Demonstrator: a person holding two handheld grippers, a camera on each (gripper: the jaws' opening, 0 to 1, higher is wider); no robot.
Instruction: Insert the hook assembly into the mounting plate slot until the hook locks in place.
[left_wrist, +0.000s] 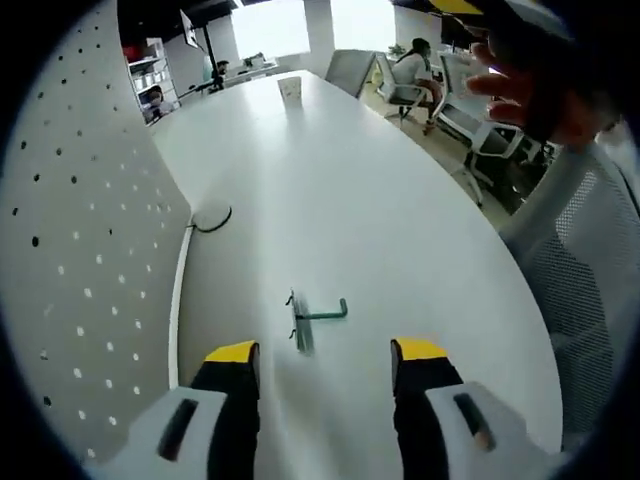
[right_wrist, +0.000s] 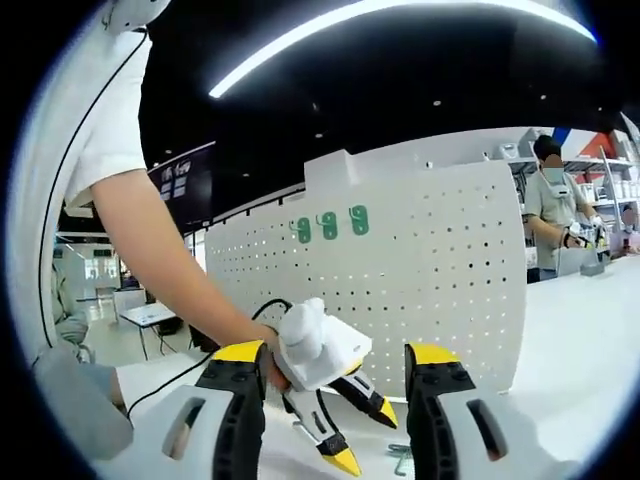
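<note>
A small green hook (left_wrist: 318, 318) lies flat on the white table (left_wrist: 350, 200), just beyond my left gripper (left_wrist: 326, 352), whose yellow-tipped jaws stand open on either side of it. The white perforated mounting plate (left_wrist: 80, 250) stands upright along the left. In the right gripper view the same plate (right_wrist: 400, 270) faces me, with three green hooks (right_wrist: 330, 225) near its top. My right gripper (right_wrist: 334, 354) is open and holds nothing. Beyond it a hand holds the left gripper (right_wrist: 365, 437), pointing down at the hook (right_wrist: 401, 460) on the table.
A black cable loop (left_wrist: 212, 218) lies by the plate's base. Mesh office chairs (left_wrist: 590, 280) line the table's right edge, and a person sits farther back. A small white box (left_wrist: 290, 88) stands at the table's far end. Another person (right_wrist: 552, 205) stands at the right.
</note>
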